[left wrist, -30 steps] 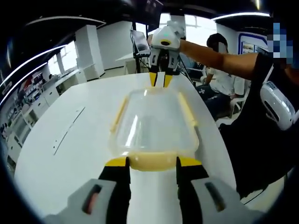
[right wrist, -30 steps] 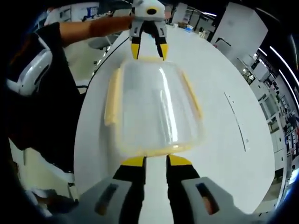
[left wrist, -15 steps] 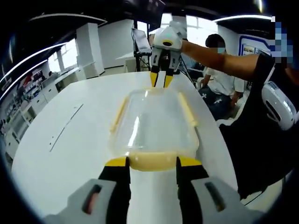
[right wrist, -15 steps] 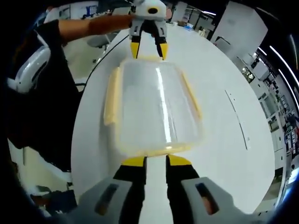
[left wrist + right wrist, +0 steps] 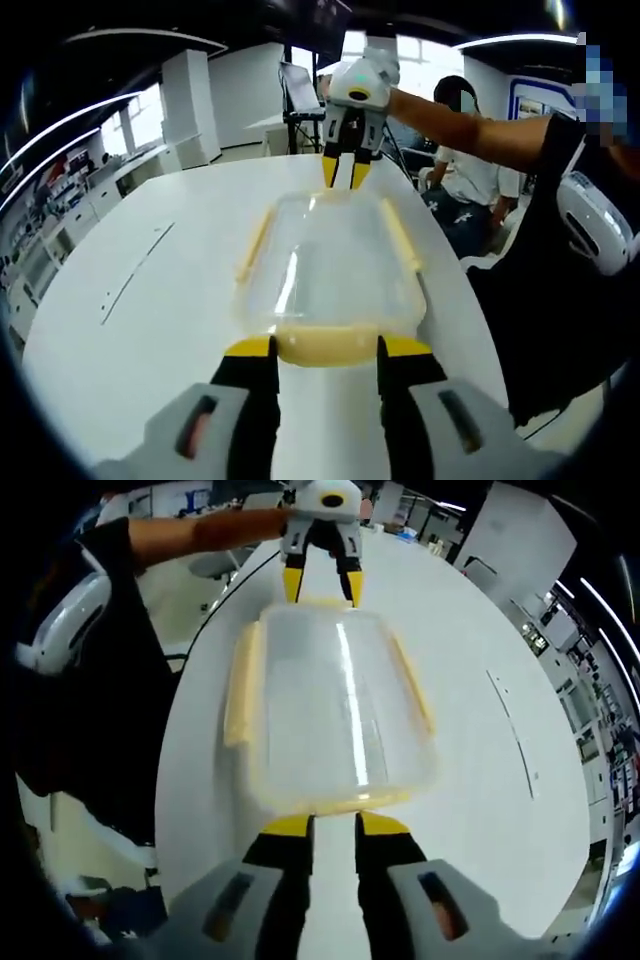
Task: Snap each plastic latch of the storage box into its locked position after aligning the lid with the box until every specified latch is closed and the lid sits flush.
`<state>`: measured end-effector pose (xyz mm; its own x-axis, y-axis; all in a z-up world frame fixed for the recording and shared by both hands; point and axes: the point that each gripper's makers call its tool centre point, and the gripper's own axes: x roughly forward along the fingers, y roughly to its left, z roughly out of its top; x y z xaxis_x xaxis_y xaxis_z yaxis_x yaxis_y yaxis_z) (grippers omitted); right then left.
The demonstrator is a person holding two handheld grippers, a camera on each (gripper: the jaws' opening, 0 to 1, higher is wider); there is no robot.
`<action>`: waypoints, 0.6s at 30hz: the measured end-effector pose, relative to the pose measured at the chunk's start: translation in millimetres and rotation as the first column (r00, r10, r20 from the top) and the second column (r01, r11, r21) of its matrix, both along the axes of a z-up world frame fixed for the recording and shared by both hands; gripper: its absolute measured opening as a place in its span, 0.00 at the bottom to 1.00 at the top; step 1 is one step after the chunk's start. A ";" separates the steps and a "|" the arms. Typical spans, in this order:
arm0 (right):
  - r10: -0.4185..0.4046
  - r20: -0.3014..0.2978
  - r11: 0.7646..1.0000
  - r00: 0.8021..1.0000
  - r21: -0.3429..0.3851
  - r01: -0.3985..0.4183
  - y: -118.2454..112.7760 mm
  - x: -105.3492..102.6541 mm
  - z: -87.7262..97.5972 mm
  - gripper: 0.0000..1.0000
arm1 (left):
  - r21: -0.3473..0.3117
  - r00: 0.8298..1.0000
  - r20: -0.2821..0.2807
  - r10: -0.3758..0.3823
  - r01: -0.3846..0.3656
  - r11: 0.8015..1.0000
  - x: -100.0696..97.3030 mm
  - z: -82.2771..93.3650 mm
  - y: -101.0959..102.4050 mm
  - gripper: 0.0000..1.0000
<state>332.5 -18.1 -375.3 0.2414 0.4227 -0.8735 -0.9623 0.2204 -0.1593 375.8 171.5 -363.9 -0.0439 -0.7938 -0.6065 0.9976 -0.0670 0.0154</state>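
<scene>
Right gripper (image 5: 344, 173), jaws narrowed, has dropped onto the storage box (image 5: 327, 270) far latch at upper centre (likely pressing); left gripper (image 5: 325, 347) wide astride near latch (image 5: 326, 344).

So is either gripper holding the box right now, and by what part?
Neither grips it. The left gripper brackets one yellow end latch, jaws open. The right gripper sits at the opposite end of the storage box, jaws open.

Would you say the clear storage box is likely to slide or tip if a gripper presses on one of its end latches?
The storage box looks see-through and empty, so probably light. On the smooth white table it may slide rather than tip, being low and wide. With the left gripper and right gripper at opposite ends, it seems braced.
</scene>
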 end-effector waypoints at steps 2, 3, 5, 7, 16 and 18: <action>0.001 -0.001 1.000 1.000 0.006 -0.001 0.3 -0.2 0.4 0.13 | 0.001 1.000 -0.002 0.000 0.000 1.000 0.1 -0.7 0.3 0.34; 0.002 -0.001 1.000 1.000 0.006 -0.002 0.2 0.0 0.5 0.13 | 0.003 1.000 -0.003 0.000 0.000 1.000 0.1 -1.7 0.3 0.34; 0.004 0.003 1.000 1.000 -0.002 -0.004 0.1 0.8 0.0 0.13 | 0.011 1.000 0.006 0.002 -0.003 1.000 1.5 -4.9 -0.6 0.34; 0.002 0.001 1.000 1.000 0.004 -0.002 -0.5 2.1 -1.6 0.12 | 0.014 1.000 0.004 0.004 -0.004 1.000 2.7 -6.5 -0.6 0.34; -0.001 -0.012 0.999 1.000 0.034 0.002 1.6 -1.6 -7.3 0.11 | 0.001 1.000 -0.011 0.011 -0.011 1.000 2.9 -6.7 1.2 0.35; -0.006 -0.017 0.999 1.000 0.043 0.006 1.2 -1.9 -9.0 0.12 | -0.001 1.000 -0.013 0.014 -0.014 1.000 3.1 -6.9 1.4 0.35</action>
